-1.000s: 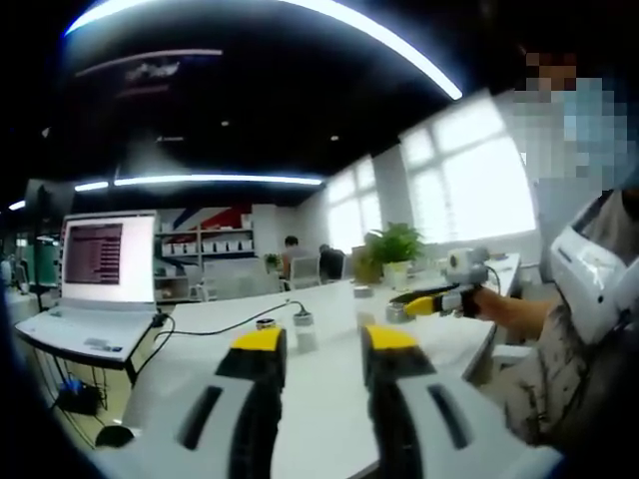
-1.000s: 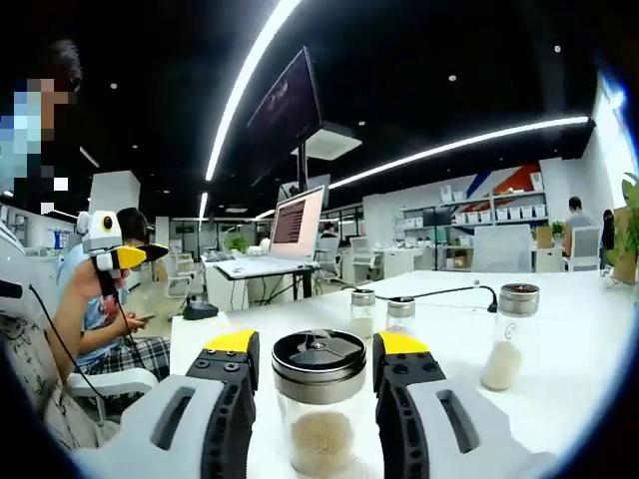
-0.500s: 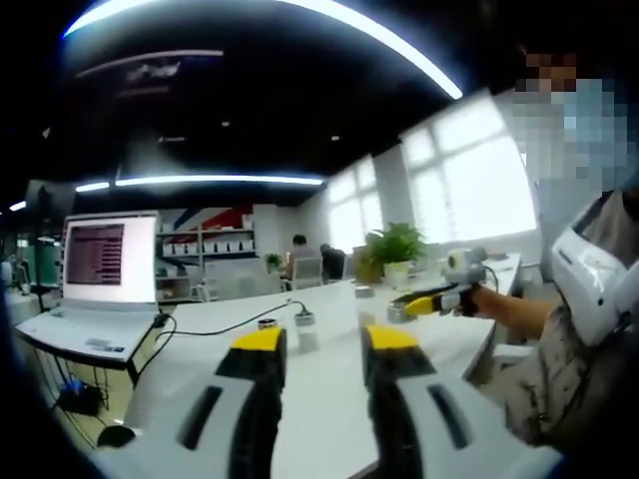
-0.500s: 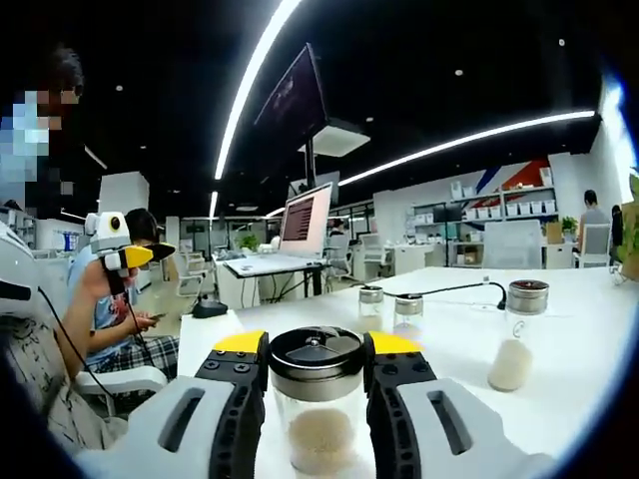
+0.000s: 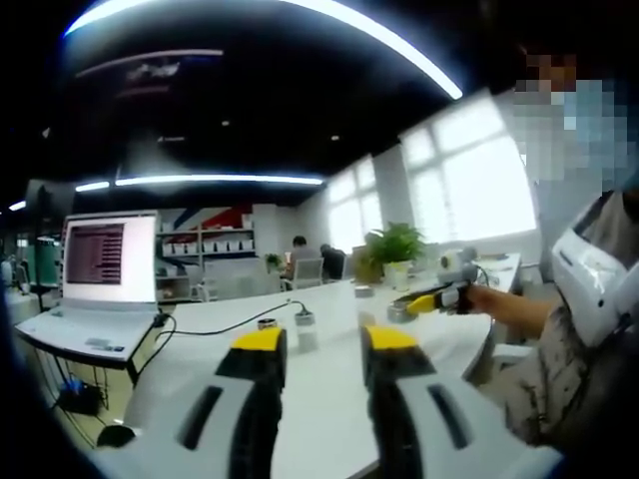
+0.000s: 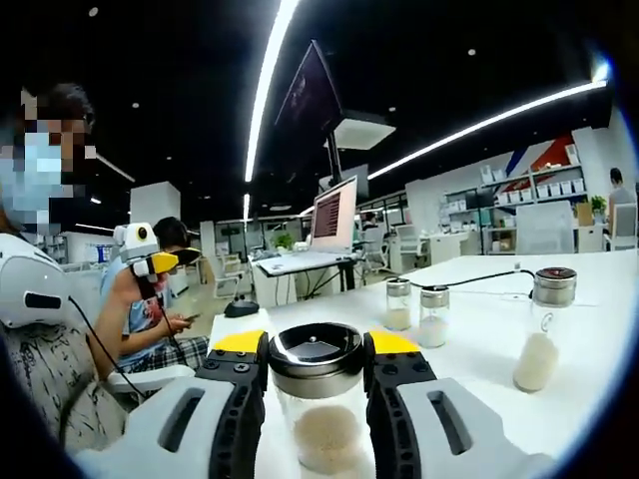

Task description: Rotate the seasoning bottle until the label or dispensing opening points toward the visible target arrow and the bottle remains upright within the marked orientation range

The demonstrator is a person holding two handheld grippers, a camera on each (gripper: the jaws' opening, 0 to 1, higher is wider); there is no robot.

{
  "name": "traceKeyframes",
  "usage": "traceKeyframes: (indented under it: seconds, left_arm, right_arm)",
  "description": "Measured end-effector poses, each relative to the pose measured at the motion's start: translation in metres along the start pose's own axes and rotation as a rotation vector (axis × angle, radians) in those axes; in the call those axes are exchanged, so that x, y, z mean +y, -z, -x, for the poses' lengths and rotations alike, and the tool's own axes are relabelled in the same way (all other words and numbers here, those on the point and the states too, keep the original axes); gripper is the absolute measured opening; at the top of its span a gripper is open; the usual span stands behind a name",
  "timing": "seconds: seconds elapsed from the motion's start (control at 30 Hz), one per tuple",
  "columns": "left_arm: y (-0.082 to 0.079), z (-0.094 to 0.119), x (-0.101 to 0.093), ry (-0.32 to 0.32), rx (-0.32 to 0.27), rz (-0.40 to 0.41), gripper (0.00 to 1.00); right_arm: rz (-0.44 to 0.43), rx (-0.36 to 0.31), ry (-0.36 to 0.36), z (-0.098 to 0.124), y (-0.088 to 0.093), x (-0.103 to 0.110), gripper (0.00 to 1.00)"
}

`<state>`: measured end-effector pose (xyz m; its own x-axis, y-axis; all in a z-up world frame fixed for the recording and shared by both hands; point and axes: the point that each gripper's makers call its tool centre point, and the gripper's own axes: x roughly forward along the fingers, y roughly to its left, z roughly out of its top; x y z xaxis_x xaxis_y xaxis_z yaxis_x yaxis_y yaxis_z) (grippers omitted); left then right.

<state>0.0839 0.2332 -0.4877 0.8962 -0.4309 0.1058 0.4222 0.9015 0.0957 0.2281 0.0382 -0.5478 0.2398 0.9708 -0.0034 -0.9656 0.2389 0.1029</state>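
A glass seasoning bottle with a black lid and pale grains stands upright on the white table. My right gripper is shut on it, one yellow-tipped jaw pressed against each side just below the lid. The same gripper comes in from the right in the left gripper view, low over the table. My left gripper is open above the table with nothing between its jaws. It also shows held up at the left of the right gripper view as the left gripper.
Three more shaker bottles stand further back: two small ones and a taller one. An open laptop sits at the table's far corner, with a black cable trailing from it. A potted plant stands at the back. A person sits beside the table.
The right gripper's jaws have closed onto the bottle, and the right gripper view has shifted since. The left gripper has stayed still and open.
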Motion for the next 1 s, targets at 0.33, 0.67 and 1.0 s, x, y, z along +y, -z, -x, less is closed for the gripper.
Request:
traceKeyframes:
  seconds: [0.33, 0.67, 1.0]
  left_arm:
    - [0.0001, 0.0, -0.0001, 0.003, -0.001, 0.003, 0.31]
    - [0.004, -0.0004, 0.0034, -0.002, 0.01, 0.009, 0.31]
    - [0.0059, -0.0016, 0.0013, 0.006, 0.016, 0.009, 0.31]
  right_arm:
    - [-0.005, 0.018, -0.065, -0.0005, 0.001, 0.0006, 0.37]
    - [-0.02, -0.019, -0.174, -0.0002, 0.0011, 0.004, 0.37]
    - [-0.049, -0.028, -0.252, 0.0002, 0.002, 0.006, 0.37]
